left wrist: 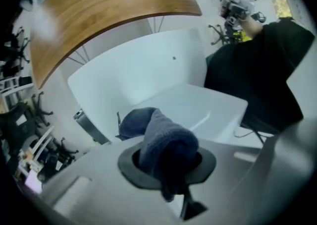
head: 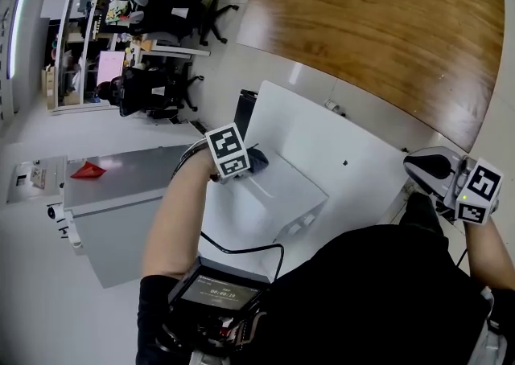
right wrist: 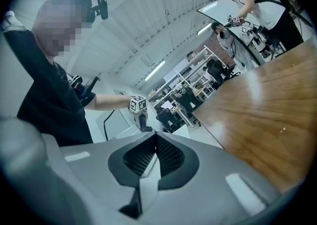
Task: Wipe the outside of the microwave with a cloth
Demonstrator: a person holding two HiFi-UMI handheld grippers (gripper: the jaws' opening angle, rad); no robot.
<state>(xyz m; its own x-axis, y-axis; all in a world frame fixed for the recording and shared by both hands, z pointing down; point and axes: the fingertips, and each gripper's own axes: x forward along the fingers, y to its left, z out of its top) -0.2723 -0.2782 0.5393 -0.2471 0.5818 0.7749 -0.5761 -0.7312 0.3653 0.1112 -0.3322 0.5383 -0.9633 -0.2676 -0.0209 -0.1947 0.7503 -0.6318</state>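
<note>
The white microwave (head: 278, 194) stands on a white table (head: 338, 142), seen from above in the head view. My left gripper (head: 251, 159) rests at the microwave's top far edge, shut on a dark blue cloth (head: 259, 159). In the left gripper view the cloth (left wrist: 163, 140) bulges out from between the jaws of that gripper (left wrist: 167, 162), and its free end lies on the microwave's top (left wrist: 208, 107). My right gripper (head: 425, 167) is held off to the right, away from the microwave, shut and empty (right wrist: 155, 144). The right gripper view also catches the left gripper (right wrist: 140, 112) from afar.
A large wooden table (head: 386, 26) lies beyond the white one. Office chairs (head: 157, 90) and shelves (head: 105, 2) stand at the far left. A grey cabinet (head: 121, 194) holds a red item (head: 87, 170). A recorder (head: 217, 295) hangs on my chest. Another person (right wrist: 257, 1) stands in the background.
</note>
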